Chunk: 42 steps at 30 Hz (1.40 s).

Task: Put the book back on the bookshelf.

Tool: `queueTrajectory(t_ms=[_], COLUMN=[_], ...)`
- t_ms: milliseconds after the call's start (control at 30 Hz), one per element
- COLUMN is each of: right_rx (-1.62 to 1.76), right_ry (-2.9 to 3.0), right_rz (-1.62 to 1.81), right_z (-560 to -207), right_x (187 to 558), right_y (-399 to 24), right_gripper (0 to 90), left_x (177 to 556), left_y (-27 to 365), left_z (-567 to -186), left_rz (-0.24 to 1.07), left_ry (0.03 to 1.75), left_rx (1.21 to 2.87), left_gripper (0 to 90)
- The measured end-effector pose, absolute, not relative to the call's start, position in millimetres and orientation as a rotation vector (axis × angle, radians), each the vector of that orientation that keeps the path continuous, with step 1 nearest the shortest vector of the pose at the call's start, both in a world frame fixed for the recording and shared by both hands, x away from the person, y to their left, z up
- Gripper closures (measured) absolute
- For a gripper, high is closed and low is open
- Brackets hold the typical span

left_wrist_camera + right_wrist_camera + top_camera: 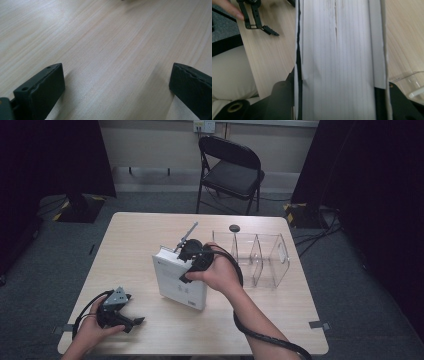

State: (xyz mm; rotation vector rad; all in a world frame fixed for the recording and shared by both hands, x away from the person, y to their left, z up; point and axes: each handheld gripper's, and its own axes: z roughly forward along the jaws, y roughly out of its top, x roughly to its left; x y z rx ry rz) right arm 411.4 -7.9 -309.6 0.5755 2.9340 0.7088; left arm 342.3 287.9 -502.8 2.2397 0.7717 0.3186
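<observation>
A thick white book (177, 280) stands on edge in the middle of the wooden table (135, 235). My right gripper (192, 257) comes down on its top edge and is shut on it. In the right gripper view the book's page edges (342, 62) run up between the two black jaws, one on each cover. My left gripper (132, 320) rests low near the table's front left corner, held in a hand. Its jaws stand wide apart over bare wood (115, 50) with nothing between them. It also shows as a small shape, the left gripper (259, 22), far off in the right gripper view.
A clear plastic divided organizer (260, 252) stands just right of the book, its corner (409, 82) close to my right jaw. A small black round object (234, 228) lies behind it. A black folding chair (232, 167) stands beyond the table.
</observation>
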Motion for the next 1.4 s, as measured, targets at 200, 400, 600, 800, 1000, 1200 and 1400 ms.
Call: queueTrajectory(t_ms=[200, 400, 600, 800, 1000, 1200, 1400], right_rx=[0.608, 0.609, 0.604, 0.588, 0.531, 0.554, 0.599], right_ry=[2.928, 2.933, 2.919, 2.934, 2.952, 2.934, 2.979], right_rz=[0.677, 0.646, 0.658, 0.662, 0.602, 0.588, 0.562], right_z=[-314.3, -320.1, -322.7, -323.9, -325.9, -325.9, -327.9], right_x=[400.3, 389.8, 385.3, 389.3, 392.6, 396.7, 398.6], right_y=[-27.0, -41.2, -45.2, -45.2, -38.4, -37.8, -35.4], right_gripper=[51.8, 51.3, 49.6, 45.6, 42.1, 43.3, 43.2], left_x=[342.0, 342.2, 342.2, 342.2, 342.1, 342.1, 342.1], left_y=[287.3, 287.2, 286.8, 286.8, 286.8, 286.8, 286.8], left_z=[-503.4, -503.2, -503.3, -503.3, -503.3, -503.3, -503.3], left_rz=[0.322, 0.321, 0.328, 0.329, 0.329, 0.328, 0.329], left_ry=[0.778, 0.775, 0.775, 0.775, 0.775, 0.775, 0.775], left_rx=[2.232, 2.237, 2.235, 2.235, 2.235, 2.235, 2.234], left_gripper=[0.0, 0.0, 0.0, 0.0, 0.0, 0.0, 0.0])
